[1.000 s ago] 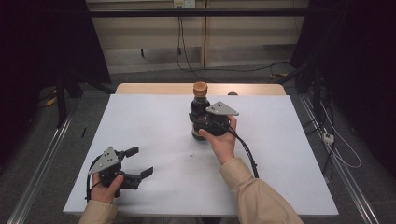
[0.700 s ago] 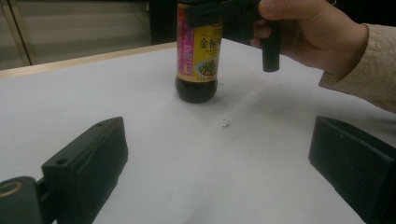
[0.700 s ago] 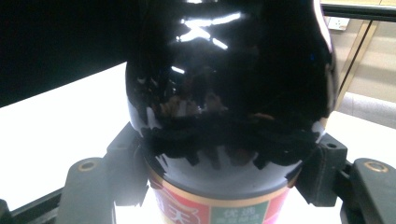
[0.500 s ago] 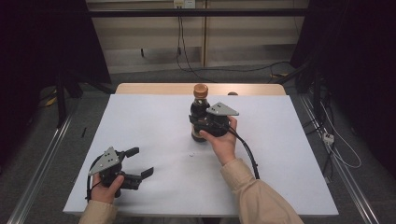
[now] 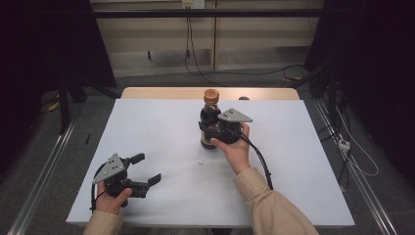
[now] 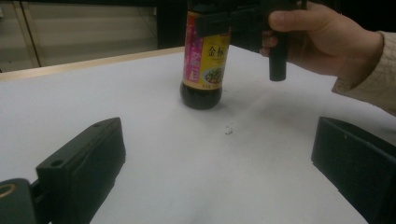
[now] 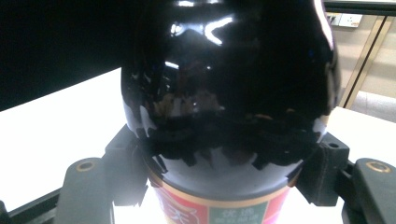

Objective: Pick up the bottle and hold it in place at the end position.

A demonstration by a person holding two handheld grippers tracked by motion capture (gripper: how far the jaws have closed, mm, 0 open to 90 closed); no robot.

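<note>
1. High view: dark sauce bottle [image 5: 210,122] upright at centre frame on white table [image 5: 161,127], orange cap on top. Right gripper [image 5: 215,131] clamped round bottle body, hand behind it. Left gripper [image 5: 146,170] lower left, jaws spread wide, holding nothing, well apart from bottle.
2. Left gripper view: bottle [image 6: 204,65] top centre, base seemingly on the table; label facing camera. Own jaws wide at bottom corners, bare table between.
3. Right gripper view: glossy dark bottle [image 7: 229,93] close up, pads pressing on both flanks above label.
4. Judged step: grasp made, lift not yet begun. Next move calls for firm squeeze and straight upward pull, keeping bottle vertical; smooth glass likely to slip.
</note>
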